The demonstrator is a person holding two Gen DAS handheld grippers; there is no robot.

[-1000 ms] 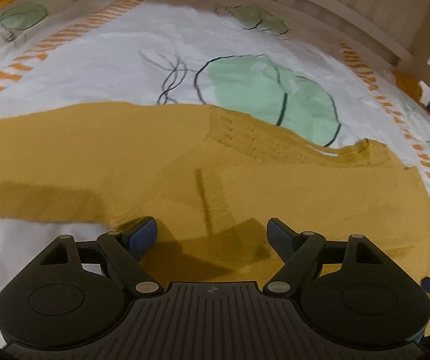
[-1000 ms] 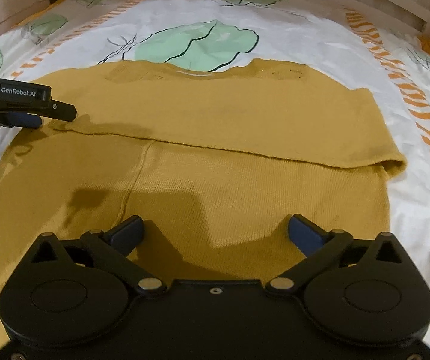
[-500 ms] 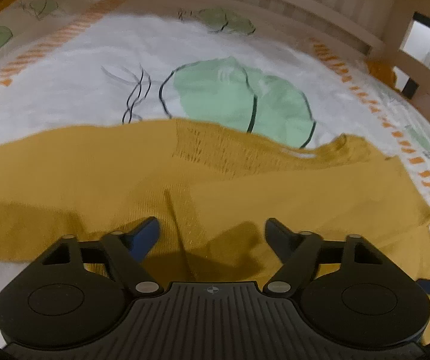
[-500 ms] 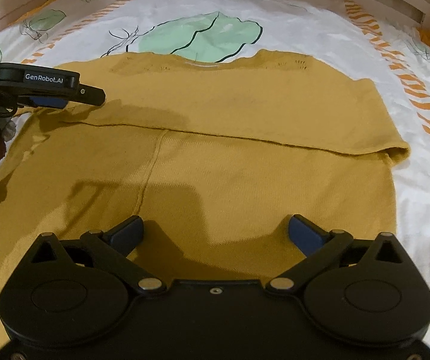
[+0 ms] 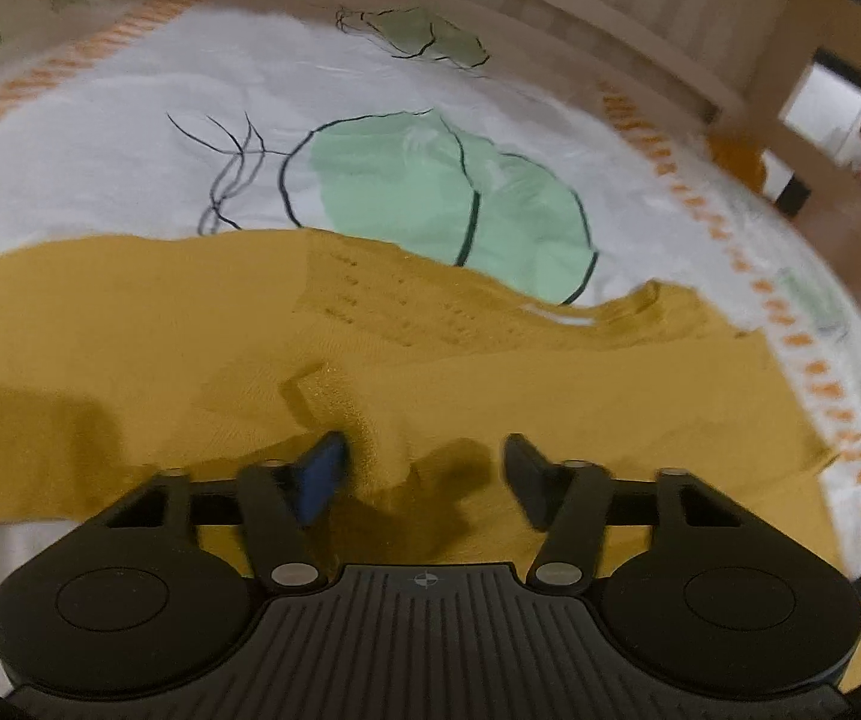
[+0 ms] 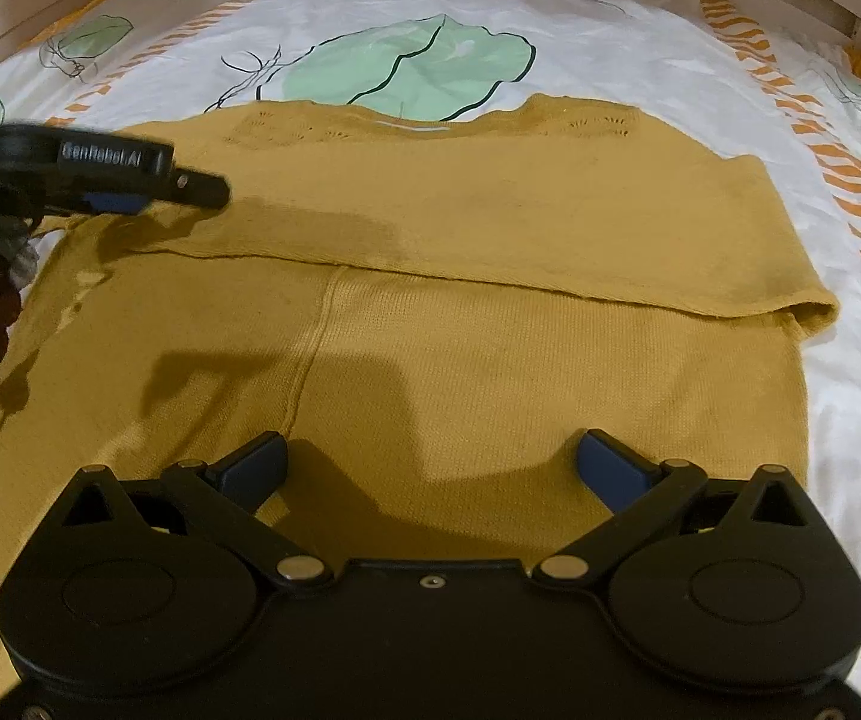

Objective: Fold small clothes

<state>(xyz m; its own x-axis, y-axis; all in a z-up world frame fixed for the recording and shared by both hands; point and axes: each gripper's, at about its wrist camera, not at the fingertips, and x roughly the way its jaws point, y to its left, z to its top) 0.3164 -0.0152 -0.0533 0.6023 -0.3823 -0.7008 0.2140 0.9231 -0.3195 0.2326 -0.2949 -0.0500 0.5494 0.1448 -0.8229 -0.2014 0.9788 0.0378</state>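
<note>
Now the left gripper (image 5: 424, 468) has just been closing on a raised pucker of the sweater (image 6: 490, 228), spread on the bed (image 6: 640, 60); jaws not yet pinching. The right gripper (image 6: 430, 462) hovers, jaws apart. Gathering too little knit could let the fold slip.

The sweater (image 6: 490, 228) is looking like matt mustard knit, finely ribbed, with tiny eyelet holes up top. The sheet (image 6: 640, 42) is showing as smooth, slightly wrinkled printed cotton. Both grippers (image 6: 430, 468) (image 5: 424, 468) are looking like matt black plastic with shiny metal pins.
</note>
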